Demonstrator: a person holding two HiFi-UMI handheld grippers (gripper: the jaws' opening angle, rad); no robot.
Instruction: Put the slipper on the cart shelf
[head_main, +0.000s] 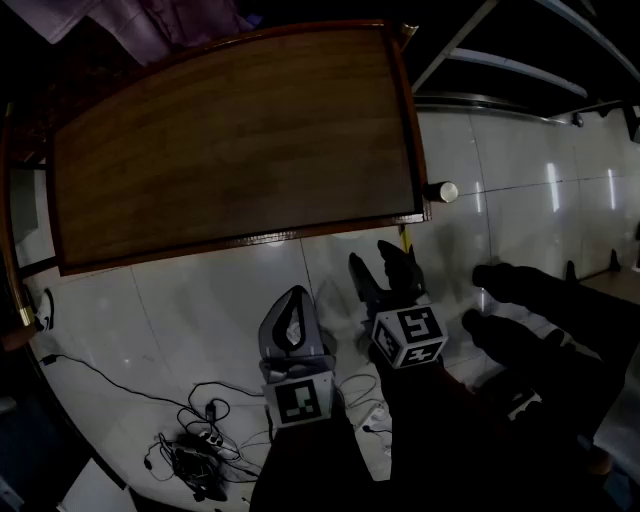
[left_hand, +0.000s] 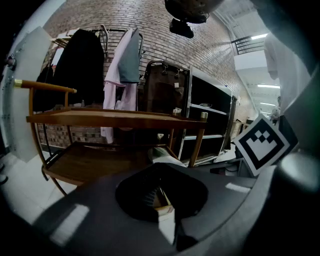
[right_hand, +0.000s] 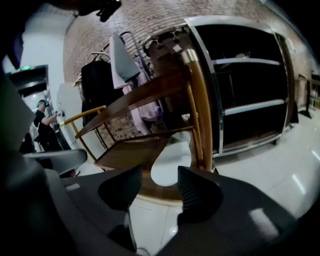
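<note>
Filling the bottom of the left gripper view, a grey slipper (left_hand: 100, 210) is clamped by the left gripper (left_hand: 159, 200), one jaw reaching into its opening. The right gripper (right_hand: 152, 187) stands with its jaws well apart and nothing between them. Beyond, at the centre of the right gripper view, a pale slipper (right_hand: 171, 162) lies on the lower shelf (right_hand: 127, 152) of the wooden cart (head_main: 235, 150)

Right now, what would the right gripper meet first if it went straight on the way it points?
Probably the pale slipper on the cart's lower shelf, seen between its open jaws; depth is unclear.
</note>
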